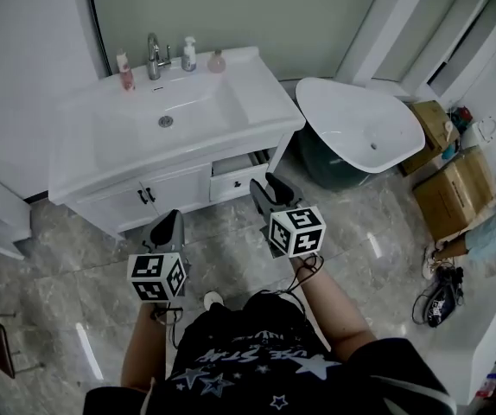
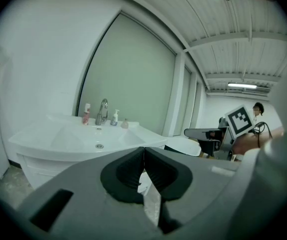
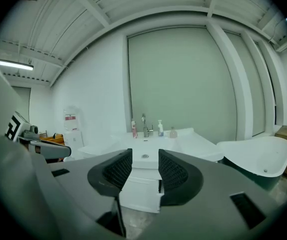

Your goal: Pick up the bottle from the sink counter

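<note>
basin (image 1: 198,102) front: open | rear: faucet (image 1: 154,56) between bottles (image 1: 188,54) | right: bathtub (image 1: 352,124)

Seen from above, a person holds a two-jaw gripper in each hand, with bare forearms reaching forward. The left gripper (image 1: 168,228) sits nearer the body, and the left forearm (image 1: 138,353) runs almost straight ahead. Its dark padded jaws are pressed together at the tips. The right gripper (image 1: 270,190) is pushed further forward, with the right forearm (image 1: 334,305) angling inward. Its ribbed jaws stand apart with a clear gap. The left marker cube (image 1: 157,277) and right marker cube (image 1: 296,231) sit at each gripper's back end.
</note>
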### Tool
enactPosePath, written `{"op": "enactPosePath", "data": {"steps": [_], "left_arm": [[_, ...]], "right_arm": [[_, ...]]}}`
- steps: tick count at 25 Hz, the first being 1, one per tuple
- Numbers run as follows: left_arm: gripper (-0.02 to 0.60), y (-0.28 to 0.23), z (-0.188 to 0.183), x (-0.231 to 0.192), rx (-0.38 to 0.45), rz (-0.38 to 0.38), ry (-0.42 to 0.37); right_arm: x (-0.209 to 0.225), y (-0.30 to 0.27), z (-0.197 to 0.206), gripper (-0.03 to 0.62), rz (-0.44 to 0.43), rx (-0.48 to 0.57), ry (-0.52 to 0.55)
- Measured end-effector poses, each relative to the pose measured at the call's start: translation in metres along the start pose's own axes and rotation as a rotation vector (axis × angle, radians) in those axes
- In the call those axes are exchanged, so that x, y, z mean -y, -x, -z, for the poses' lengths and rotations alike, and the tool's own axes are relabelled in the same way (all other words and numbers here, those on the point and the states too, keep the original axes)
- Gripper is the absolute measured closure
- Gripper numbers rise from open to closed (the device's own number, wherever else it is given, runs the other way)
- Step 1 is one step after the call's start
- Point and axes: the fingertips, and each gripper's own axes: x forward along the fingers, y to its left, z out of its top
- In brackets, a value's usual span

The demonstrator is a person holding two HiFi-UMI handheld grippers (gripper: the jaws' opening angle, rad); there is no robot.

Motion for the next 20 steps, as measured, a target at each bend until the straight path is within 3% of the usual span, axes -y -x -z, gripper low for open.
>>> {"op": "enactPosePath", "data": {"steps": [8, 20], "left_arm": [[0.561, -0.03, -0.007, -0.041, -0.029, 0.002, 0.021], [0.561, -0.117, -0.024, -0.107, -0.049, -0.105, 0.04]], "right_arm": [[0.015, -0.044, -0.01, 0.418, 0.018, -0.02, -0.017], [0.065, -0.181, -0.024, 0.418, -0.051, -0.033, -0.022]]}}
